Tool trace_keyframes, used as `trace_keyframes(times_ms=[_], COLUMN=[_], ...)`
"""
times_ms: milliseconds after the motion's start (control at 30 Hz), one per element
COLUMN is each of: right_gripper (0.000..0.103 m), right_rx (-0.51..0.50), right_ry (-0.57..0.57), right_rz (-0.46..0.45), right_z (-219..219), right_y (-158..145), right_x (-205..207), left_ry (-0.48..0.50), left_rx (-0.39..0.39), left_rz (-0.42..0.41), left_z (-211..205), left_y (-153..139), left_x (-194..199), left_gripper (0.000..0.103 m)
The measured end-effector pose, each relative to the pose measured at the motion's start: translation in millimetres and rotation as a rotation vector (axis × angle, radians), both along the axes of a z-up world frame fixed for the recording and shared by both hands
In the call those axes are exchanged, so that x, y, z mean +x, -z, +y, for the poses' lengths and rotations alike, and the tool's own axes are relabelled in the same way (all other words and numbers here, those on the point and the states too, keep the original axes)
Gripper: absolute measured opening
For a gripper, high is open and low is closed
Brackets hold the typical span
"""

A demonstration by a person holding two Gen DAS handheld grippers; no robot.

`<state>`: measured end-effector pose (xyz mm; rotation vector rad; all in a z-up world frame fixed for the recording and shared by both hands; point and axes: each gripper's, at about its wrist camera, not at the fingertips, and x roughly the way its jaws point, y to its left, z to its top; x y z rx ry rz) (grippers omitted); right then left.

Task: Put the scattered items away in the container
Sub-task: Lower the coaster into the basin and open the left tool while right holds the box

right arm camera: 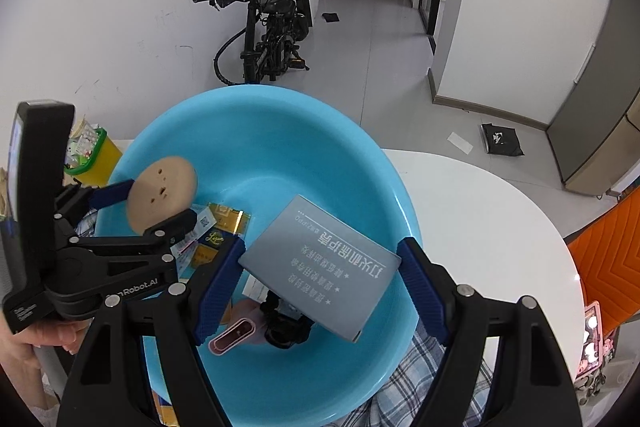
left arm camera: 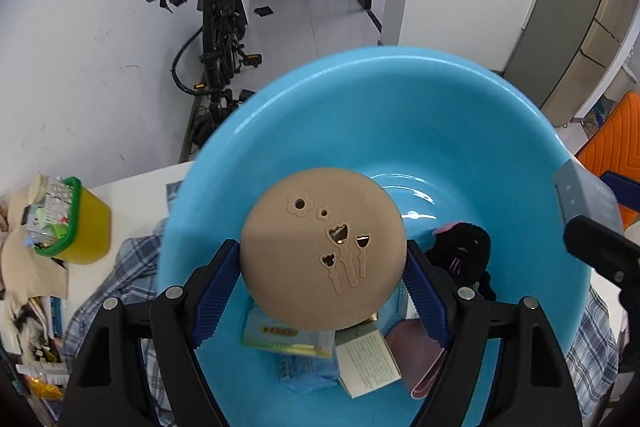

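The left hand-held gripper (left arm camera: pixel 322 287) is clenched on a tan round disc (left arm camera: pixel 323 249), and the right hand-held gripper (right arm camera: pixel 320 281) on a grey box (right arm camera: pixel 320 267). Both hang over the blue basin (right arm camera: pixel 340 131), where small packets (left arm camera: pixel 288 337) and a black toy (left arm camera: pixel 460 251) lie below the fingers.
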<state>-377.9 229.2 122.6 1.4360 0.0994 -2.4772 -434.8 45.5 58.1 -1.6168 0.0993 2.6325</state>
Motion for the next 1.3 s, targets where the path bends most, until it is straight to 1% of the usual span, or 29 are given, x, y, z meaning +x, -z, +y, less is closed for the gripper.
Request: trace_keyframes(times_ms=[133, 233, 300, 333, 367, 433, 500, 533, 667, 700, 833, 967, 1067, 1100, 1167, 1300], right_gripper=[0.077, 0.077, 0.077, 0.077, 0.077, 0.077, 0.077, 0.077, 0.077, 0.077, 0.077, 0.077, 0.077, 0.077, 0.077, 0.077], right_rx=[0.013, 0.017, 0.016, 0.015, 0.014, 0.01, 0.008, 0.006, 0.014, 0.018, -0.007, -0.023, -0.03, -0.031, -0.031, -0.025], right_ry=[-0.005, 0.004, 0.009, 0.008, 0.005, 0.002, 0.006, 0.004, -0.01, -0.011, -0.007, -0.01, -0.01, -0.012, -0.017, -0.024], right_rz=[-0.007, -0.009, -0.009, -0.007, -0.003, -0.001, -0.002, -0.001, 0.004, 0.008, 0.014, 0.007, -0.006, -0.008, -0.01, -0.012], right_z=[0.8, 4.3, 5.6, 5.2, 4.1, 2.5, 0.5, -0.9, -5.6, -6.4, -8.2, -13.3, -19.6, -22.5, -28.9, -41.0], right_y=[5.1, 7.5, 7.5, 7.0, 6.6, 6.7, 7.2, 7.4, 6.4, 5.4, 3.4, 10.8, 20.3, 22.6, 27.4, 33.4], right_x=[-3.0, -5.1, -6.4, -6.1, -6.0, -6.1, -6.9, -6.1, -3.1, -2.3, -2.4, -4.1, -6.7, -7.3, -7.6, -7.5], left_ry=[0.009, 0.022, 0.041, 0.055, 0.064, 0.079, 0.082, 0.084, 0.079, 0.076, 0.071, 0.07, 0.07, 0.064, 0.052, 0.067], left_rx=[0.013, 0.032, 0.037, 0.024, 0.011, -0.031, -0.065, -0.065, -0.014, -0.007, -0.019, -0.019, -0.021, -0.018, 0.015, 0.122], left_rz=[-0.019, -0.001, 0.049, 0.089, 0.109, 0.126, 0.123, 0.127, 0.174, 0.175, 0.157, 0.166, 0.192, 0.203, 0.223, 0.241], left_z=[0.8, 2.3, 4.2, 5.7, 7.2, 10.4, 11.0, 10.6, 5.5, 4.7, 1.4, -3.0, -16.7, -20.7, -32.4, -51.7], left_y=[14.8, 18.2, 14.8, 11.9, 10.3, 8.0, 5.7, 3.9, -7.5, -8.7, -11.3, -15.2, -23.2, -26.4, -33.6, -41.3], left_x=[-7.0, -9.2, -7.4, -4.1, -2.1, 0.2, -0.4, 0.1, 7.3, 8.2, 9.2, 17.4, 22.9, 24.3, 27.5, 34.8], left_gripper=[0.082, 0.082, 0.084, 0.084, 0.085, 0.086, 0.086, 0.086, 0.086, 0.086, 0.086, 0.086, 0.086, 0.086, 0.086, 0.086])
